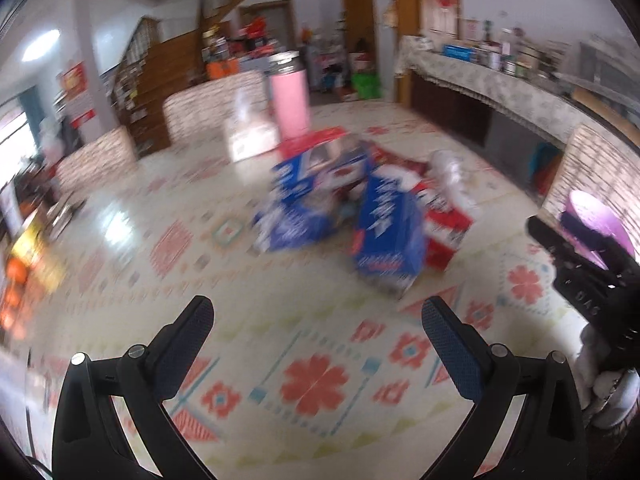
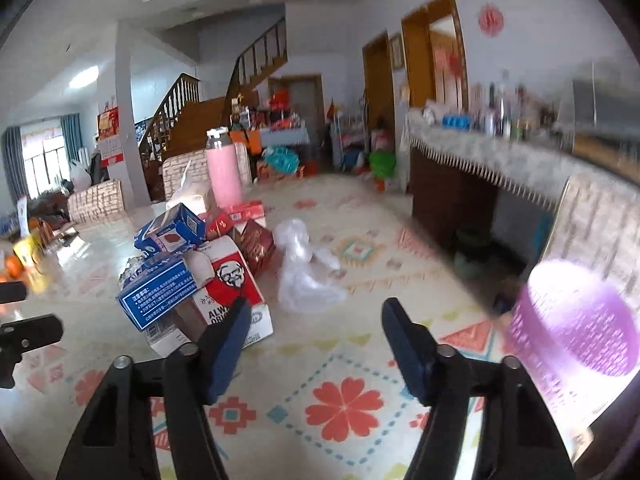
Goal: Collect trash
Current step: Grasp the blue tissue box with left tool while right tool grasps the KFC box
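Note:
A heap of crushed cartons lies on the patterned tablecloth: blue boxes (image 1: pixel 316 196) (image 2: pixel 160 292), a red-and-white KFC box (image 2: pixel 232 280) and a red carton (image 2: pixel 256 244). A crumpled clear plastic bag (image 2: pixel 300 268) (image 1: pixel 452 176) lies to their right. My left gripper (image 1: pixel 316 312) is open and empty, short of the heap. My right gripper (image 2: pixel 316 316) is open and empty, its left finger (image 2: pixel 224 344) close by the KFC box; the gripper also shows at the right edge of the left wrist view (image 1: pixel 560 232). A purple basket (image 2: pixel 576 320) (image 1: pixel 600 216) stands at the right.
A pink bottle (image 2: pixel 224 172) (image 1: pixel 290 96) and a tissue box (image 1: pixel 250 136) stand behind the heap. Oranges and a yellow pack (image 2: pixel 24 260) lie at the table's left. Chair backs (image 2: pixel 96 200) and a sideboard (image 2: pixel 480 160) ring the table.

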A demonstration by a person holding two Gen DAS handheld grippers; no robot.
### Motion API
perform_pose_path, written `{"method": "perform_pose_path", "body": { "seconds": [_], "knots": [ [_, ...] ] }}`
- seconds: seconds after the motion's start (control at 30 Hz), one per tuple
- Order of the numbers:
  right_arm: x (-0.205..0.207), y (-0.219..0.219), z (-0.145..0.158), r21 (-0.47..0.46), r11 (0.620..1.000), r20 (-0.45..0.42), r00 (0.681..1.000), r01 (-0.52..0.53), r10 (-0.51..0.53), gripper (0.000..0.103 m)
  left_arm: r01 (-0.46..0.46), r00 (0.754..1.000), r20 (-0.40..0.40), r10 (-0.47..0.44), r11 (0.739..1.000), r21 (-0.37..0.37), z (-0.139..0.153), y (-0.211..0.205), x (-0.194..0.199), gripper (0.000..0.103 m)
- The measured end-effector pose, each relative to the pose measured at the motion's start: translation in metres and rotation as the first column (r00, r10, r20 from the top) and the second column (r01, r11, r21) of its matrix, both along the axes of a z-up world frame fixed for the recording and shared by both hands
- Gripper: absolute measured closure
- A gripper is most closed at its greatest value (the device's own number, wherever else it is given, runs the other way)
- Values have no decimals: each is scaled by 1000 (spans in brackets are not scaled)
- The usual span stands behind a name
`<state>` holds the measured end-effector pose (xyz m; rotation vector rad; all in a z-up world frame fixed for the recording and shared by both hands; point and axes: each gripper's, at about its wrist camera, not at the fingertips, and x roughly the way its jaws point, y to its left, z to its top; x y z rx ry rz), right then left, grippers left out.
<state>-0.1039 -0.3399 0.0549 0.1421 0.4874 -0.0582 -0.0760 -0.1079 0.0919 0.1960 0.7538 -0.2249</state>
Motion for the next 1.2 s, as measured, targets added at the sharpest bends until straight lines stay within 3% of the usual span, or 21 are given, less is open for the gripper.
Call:
{"method": "perform_pose_path", "body": {
  "seconds": [0.17, 0.27, 0.4, 0.57, 0.6, 0.63, 0.67, 0.77, 0.97, 1.2],
  "knots": [
    [7, -20, -9, 114, 993, -38, 999, 24, -20, 33, 104, 995, -15, -103, 993, 48, 1, -35, 31, 0],
    [9, -23, -11, 127, 991, -43, 999, 30, -25, 33, 136, 990, -36, -135, 989, 54, 1, -46, 51, 0],
    [7, -22, -11, 128, 991, -47, 998, 36, -30, 33, 145, 985, -98, -143, 989, 10, -5, -46, 79, 0],
    [9, -27, -13, 145, 988, -68, 997, 44, -34, 33, 165, 977, -140, -161, 986, 21, -20, -54, 87, 1],
    [11, -27, -14, 148, 988, -76, 996, 48, -37, 33, 162, 975, -156, -156, 987, 23, -24, -55, 88, 5],
    [11, -28, -14, 150, 987, -81, 996, 50, -39, 33, 155, 975, -166, -150, 988, 16, -26, -55, 90, 35],
    [12, -29, -15, 152, 987, -87, 995, 51, -38, 32, 141, 971, -194, -139, 990, -5, -28, -52, 91, 47],
    [14, -31, -17, 156, 986, -104, 994, 55, -40, 31, 86, 980, -171, -98, 994, -73, -19, -36, 83, 57],
    [18, -33, -19, 187, 982, -123, 992, 28, -5, 30, 49, 996, -65, -54, 996, -73, 0, -5, 39, 58],
    [39, 3, -11, 100, 977, -196, 959, -186, 203, 30, 31, 998, -60, -37, 994, -104, 1, 33, 7, 58]
  ]
}}
